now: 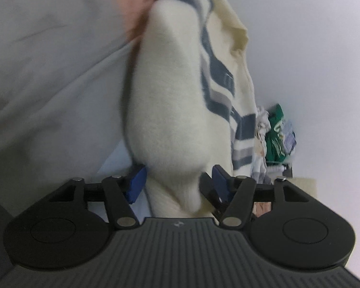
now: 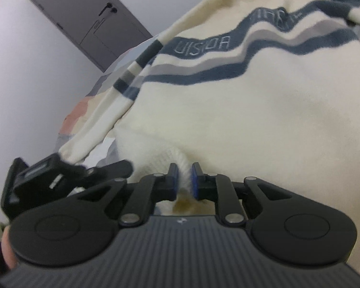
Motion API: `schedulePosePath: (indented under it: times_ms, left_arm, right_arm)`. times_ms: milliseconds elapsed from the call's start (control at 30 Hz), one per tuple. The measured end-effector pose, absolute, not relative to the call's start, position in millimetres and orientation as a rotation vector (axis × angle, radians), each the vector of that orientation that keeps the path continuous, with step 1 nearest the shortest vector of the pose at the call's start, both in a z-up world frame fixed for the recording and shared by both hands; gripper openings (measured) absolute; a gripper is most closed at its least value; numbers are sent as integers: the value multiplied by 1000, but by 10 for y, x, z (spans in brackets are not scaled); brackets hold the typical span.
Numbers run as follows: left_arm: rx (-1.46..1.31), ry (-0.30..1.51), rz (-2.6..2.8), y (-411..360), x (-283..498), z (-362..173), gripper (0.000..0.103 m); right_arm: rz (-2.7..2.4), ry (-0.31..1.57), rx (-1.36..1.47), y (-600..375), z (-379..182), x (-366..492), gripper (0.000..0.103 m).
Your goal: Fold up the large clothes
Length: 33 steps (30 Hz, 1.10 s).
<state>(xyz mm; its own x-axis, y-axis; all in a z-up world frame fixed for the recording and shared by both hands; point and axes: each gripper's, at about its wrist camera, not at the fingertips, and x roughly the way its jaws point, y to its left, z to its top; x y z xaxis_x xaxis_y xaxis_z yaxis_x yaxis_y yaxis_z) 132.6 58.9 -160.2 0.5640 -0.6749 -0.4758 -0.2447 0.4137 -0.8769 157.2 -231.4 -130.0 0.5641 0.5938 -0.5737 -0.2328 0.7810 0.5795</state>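
Note:
A cream knitted sweater (image 1: 168,108) with dark blue and grey stripes hangs in the air in front of a person in a grey top (image 1: 48,60). A thick fold of it drops between the blue pads of my left gripper (image 1: 177,183). The jaws stand apart; the left pad (image 1: 138,183) brushes the cloth, and the right pad does not seem to press on it. In the right wrist view the sweater (image 2: 228,120) fills the frame, its striped sleeve (image 2: 112,110) trailing down to the left. My right gripper (image 2: 184,177) is shut on its ribbed hem.
A pile of other clothes (image 1: 276,132), some green, lies at the far right under a white wall. A dark grey door (image 2: 88,24) stands at the back left. Pastel patchwork bedding (image 2: 79,110) lies under the sleeve. A blurred black device (image 2: 48,177) sits low on the left.

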Motion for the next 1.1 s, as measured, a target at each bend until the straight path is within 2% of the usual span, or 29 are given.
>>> schedulePosePath:
  times_ms: [33, 100, 200, 333, 467, 800, 1100]
  left_arm:
    - [-1157, 980, -317, 588, 1330, -1616, 53]
    - [-1154, 975, -299, 583, 1341, -1611, 28]
    - [-1105, 919, -291, 612, 1264, -1437, 11]
    - [-1046, 813, -296, 715, 1115, -1078, 8]
    - [-974, 782, -255, 820, 978, -878, 8]
    - [-698, 817, -56, 962, 937, -847, 7]
    - [-633, 791, -78, 846, 978, -792, 9]
  right_arm:
    - [515, 840, 474, -2301, -1284, 1558, 17]
    - [524, 837, 465, -2306, -1267, 1544, 17]
    - [547, 822, 448, -2284, -1206, 1533, 17]
    - [621, 783, 465, -2262, -1088, 1443, 22]
    - [707, 772, 463, -2175, -1021, 1365, 23]
    - [676, 792, 447, -2095, -999, 1387, 23]
    - [537, 918, 224, -1906, -1363, 1442, 22]
